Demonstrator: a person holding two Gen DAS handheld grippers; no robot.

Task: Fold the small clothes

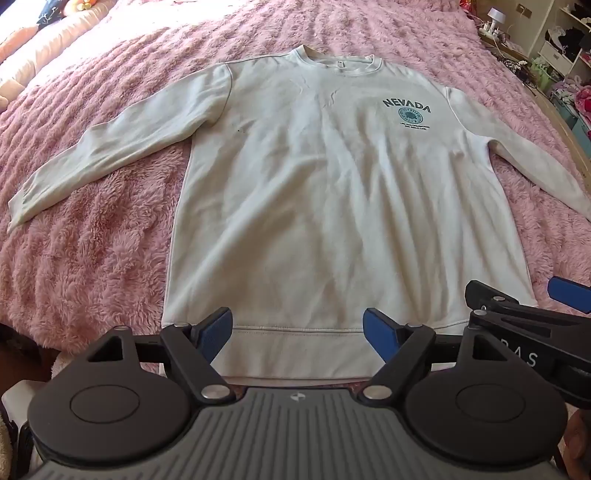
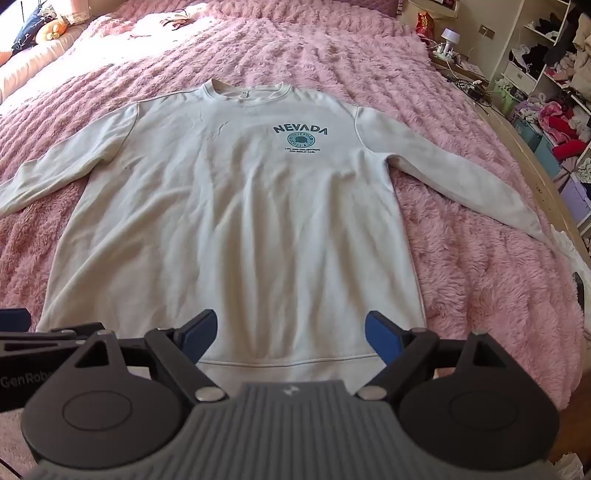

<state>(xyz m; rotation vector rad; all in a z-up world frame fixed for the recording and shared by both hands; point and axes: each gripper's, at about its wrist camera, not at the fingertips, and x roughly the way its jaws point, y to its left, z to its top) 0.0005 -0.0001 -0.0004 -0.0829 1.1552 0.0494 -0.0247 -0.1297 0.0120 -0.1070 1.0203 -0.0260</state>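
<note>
A white long-sleeved sweatshirt point(image 1: 314, 192) with a teal NEVADA print point(image 1: 406, 110) lies flat and face up on a pink fluffy bedspread point(image 1: 92, 258), both sleeves spread out to the sides. My left gripper point(image 1: 297, 332) hovers open above the left part of the hem band, with nothing between its blue pads. My right gripper point(image 2: 290, 334) is open too, above the hem's right part of the same sweatshirt point(image 2: 240, 221). The two grippers sit side by side; the right gripper point(image 1: 569, 291) shows at the left wrist view's right edge.
The bedspread point(image 2: 480, 277) covers the whole bed. Its wooden edge point(image 2: 546, 184) curves along the right, with crowded shelves of clothes point(image 2: 554, 92) and a small white lamp point(image 2: 448, 38) beyond. Pillows and a soft toy point(image 2: 51, 29) lie at the far left.
</note>
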